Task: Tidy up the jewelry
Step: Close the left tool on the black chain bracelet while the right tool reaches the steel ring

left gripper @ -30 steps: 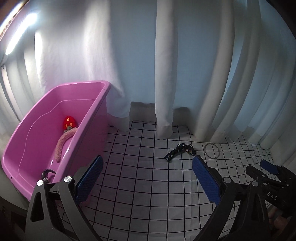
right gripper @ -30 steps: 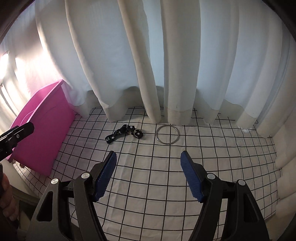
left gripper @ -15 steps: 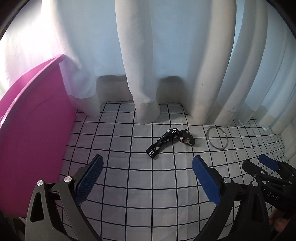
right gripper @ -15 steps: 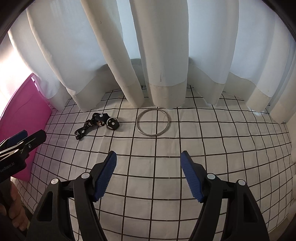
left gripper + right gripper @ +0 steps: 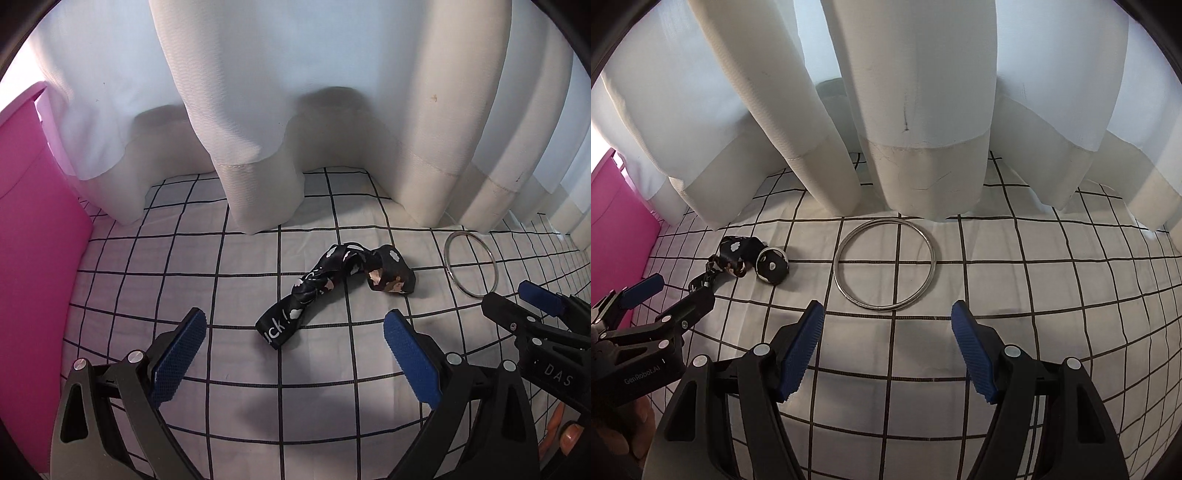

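Black printed band [image 5: 332,284] lies just ahead between my spread left fingers [image 5: 179,350], slanting away rightward; right gripper [image 5: 886,332], released, faces the ring [image 5: 885,268].

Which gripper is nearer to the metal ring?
The right. The right gripper is open just in front of the metal ring, lined up with it. The left gripper is open in front of the black ribbon, with the ring off to its right.

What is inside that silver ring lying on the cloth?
Inside the ring only the grid cloth shows, its black lines crossing near the middle. Nothing else lies within it. What is beneath the cloth is covered.
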### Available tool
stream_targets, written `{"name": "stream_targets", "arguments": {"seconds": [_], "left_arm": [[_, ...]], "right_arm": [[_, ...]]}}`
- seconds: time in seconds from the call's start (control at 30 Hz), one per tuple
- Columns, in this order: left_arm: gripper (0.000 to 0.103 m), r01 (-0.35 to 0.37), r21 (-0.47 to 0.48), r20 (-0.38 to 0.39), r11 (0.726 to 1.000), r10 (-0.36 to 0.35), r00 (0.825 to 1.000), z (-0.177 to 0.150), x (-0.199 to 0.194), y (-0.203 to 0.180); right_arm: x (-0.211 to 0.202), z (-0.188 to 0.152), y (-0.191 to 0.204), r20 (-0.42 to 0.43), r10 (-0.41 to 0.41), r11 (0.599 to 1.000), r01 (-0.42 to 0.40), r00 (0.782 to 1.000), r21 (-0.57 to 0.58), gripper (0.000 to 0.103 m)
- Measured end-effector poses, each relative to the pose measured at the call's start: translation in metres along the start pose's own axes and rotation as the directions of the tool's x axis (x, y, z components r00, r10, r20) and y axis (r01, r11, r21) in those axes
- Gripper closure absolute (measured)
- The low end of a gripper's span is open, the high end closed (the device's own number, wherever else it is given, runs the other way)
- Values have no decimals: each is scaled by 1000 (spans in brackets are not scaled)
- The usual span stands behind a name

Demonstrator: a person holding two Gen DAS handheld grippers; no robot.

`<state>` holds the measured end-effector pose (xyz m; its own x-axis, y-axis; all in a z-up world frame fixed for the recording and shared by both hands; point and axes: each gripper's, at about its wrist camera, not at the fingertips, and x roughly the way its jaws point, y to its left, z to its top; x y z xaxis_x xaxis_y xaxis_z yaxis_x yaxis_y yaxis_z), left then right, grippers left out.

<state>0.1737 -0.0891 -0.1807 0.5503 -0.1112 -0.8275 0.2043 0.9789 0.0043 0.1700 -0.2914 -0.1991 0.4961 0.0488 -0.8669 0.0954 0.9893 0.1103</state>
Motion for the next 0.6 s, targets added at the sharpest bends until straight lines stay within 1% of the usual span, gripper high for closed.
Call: {"name": "stream_targets", "arguments": {"seconds": [0.27,0.47,0.6], "left_arm": [[8,-5,23,-6,1000,5,1000,4,19,-5],[8,-13,26,-3,1000,13,1000,9,30,-7],[8,-17,30,-8,999,17,1000,9,35,-10]], "right_arm": [[20,10,-2,-9,-4,1000,4,1000,-11,35],[30,19,6,5,-34,998,34,999,-50,34],[37,23,11,9,-60,994,61,998,-90,31]]}}
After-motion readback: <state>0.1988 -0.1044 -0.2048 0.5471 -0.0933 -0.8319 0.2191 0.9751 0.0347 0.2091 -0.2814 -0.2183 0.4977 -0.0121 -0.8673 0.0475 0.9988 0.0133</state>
